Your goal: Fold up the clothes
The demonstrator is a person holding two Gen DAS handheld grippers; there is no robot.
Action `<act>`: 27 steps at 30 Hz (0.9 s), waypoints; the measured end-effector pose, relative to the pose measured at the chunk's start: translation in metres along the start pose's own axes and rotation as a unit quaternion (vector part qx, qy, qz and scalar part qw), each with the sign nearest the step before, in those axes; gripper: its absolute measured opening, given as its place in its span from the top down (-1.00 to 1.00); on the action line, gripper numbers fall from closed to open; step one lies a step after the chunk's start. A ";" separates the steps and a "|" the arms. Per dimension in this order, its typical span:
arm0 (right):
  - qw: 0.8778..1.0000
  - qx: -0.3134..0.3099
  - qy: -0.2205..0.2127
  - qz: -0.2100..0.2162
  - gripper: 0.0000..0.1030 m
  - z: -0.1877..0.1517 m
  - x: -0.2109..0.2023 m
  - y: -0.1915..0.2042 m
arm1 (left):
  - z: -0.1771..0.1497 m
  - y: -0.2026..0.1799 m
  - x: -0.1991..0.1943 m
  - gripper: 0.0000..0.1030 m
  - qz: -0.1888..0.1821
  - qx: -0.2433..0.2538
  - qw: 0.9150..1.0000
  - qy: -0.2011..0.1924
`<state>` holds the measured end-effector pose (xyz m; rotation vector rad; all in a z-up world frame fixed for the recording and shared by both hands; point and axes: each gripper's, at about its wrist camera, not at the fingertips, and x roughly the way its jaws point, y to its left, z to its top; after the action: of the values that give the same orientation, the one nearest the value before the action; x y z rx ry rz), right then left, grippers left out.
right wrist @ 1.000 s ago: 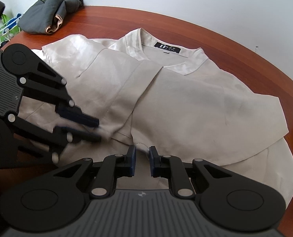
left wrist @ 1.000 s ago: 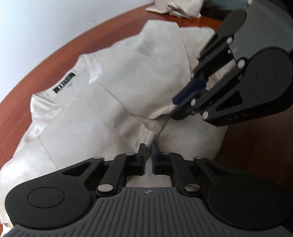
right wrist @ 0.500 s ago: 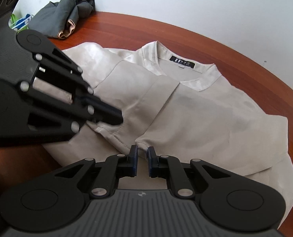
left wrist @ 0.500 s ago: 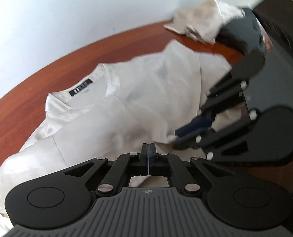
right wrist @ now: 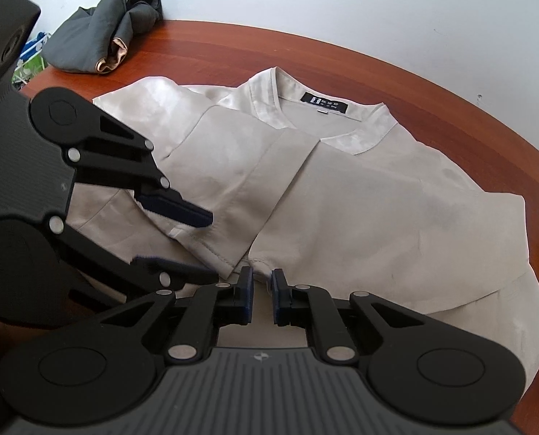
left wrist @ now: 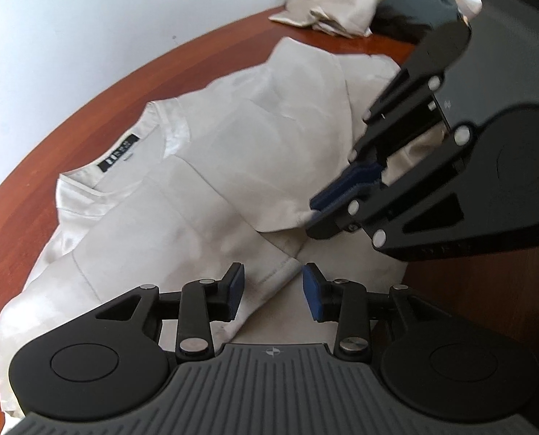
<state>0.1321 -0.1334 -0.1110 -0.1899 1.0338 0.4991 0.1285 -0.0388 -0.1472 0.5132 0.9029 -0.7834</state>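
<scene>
The wooden counter (right wrist: 342, 54) carries the beige shirt (right wrist: 360, 210), sleeves folded inward. My left gripper (left wrist: 273, 286) is opening, the sleeve hem loose between its pads. My right gripper (right wrist: 261, 295) pinches the other sleeve's hem, nearly closed.

Your two matching black handheld grippers

Your left gripper (left wrist: 273, 286) and right gripper (right wrist: 261, 290) share blue pads, silver pivot screws, round black hubs and ribbed grey bodies.

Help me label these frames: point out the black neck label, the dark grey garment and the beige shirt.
black neck label (right wrist: 324, 102), right wrist view, label's middle.
dark grey garment (right wrist: 99, 40), right wrist view, its crumpled top.
beige shirt (right wrist: 378, 217), right wrist view, folded front panel.
</scene>
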 end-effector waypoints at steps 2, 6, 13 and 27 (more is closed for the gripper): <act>1.000 0.001 0.000 0.000 0.78 0.000 0.001 -0.001 | -0.001 -0.002 0.003 0.25 0.003 0.007 1.000 0.002; 1.000 0.003 0.001 0.001 0.78 0.000 0.002 -0.003 | -0.003 0.000 0.005 0.23 0.006 0.004 1.000 -0.002; 1.000 0.005 0.001 0.000 0.78 0.000 0.003 -0.005 | -0.005 0.001 -0.003 0.86 0.011 0.004 1.000 -0.018; 1.000 -0.016 0.002 0.021 0.78 0.004 0.003 0.010 | 0.003 0.033 -0.038 1.00 0.027 -0.100 0.991 -0.089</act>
<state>0.1318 -0.1226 -0.1107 -0.1976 1.0360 0.5543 0.1416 -0.0063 -0.1110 0.2847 0.7880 -0.6691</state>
